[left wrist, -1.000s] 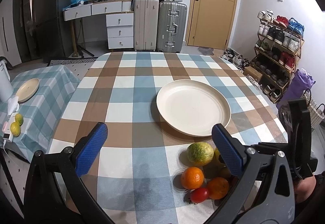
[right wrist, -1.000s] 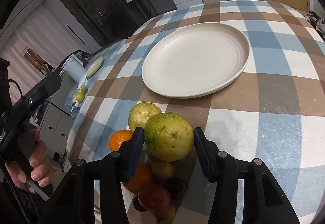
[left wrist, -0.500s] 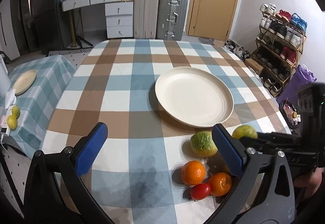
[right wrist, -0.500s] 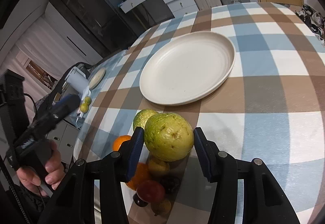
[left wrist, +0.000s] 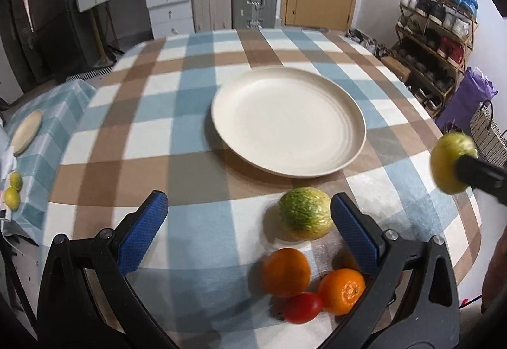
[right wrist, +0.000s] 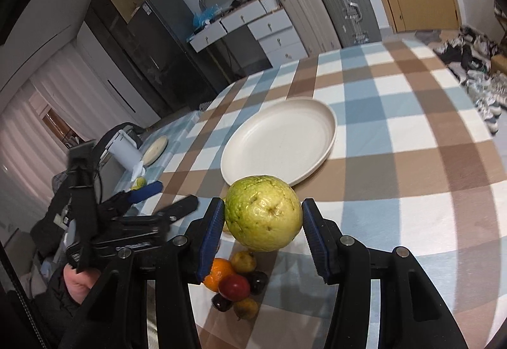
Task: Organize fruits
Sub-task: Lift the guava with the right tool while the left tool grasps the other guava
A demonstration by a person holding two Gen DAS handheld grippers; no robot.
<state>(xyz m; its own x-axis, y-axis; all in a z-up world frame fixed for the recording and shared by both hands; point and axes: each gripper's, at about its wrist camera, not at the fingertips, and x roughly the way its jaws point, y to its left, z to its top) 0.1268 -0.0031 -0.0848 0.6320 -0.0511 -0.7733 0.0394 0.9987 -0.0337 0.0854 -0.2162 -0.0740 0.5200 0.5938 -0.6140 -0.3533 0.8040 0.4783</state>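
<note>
Right gripper (right wrist: 263,220) pinching a guava (right wrist: 263,212) above the fruit pile; left gripper (left wrist: 245,222), fingers spread, near a second guava (left wrist: 304,212); empty plate (left wrist: 355,140) beyond.

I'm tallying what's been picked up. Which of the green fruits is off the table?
The smoother yellow-green guava, clamped in the right gripper. The rough-skinned green one lies on the tablecloth.

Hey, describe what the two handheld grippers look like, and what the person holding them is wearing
Both the left gripper and the right gripper have black angular frames with silver pivot bolts and two fingers faced with blue, diamond-textured pads. The right wrist view shows a thin dark cable near the left gripper's upright black handle, and a dark sleeve at that hand.
</note>
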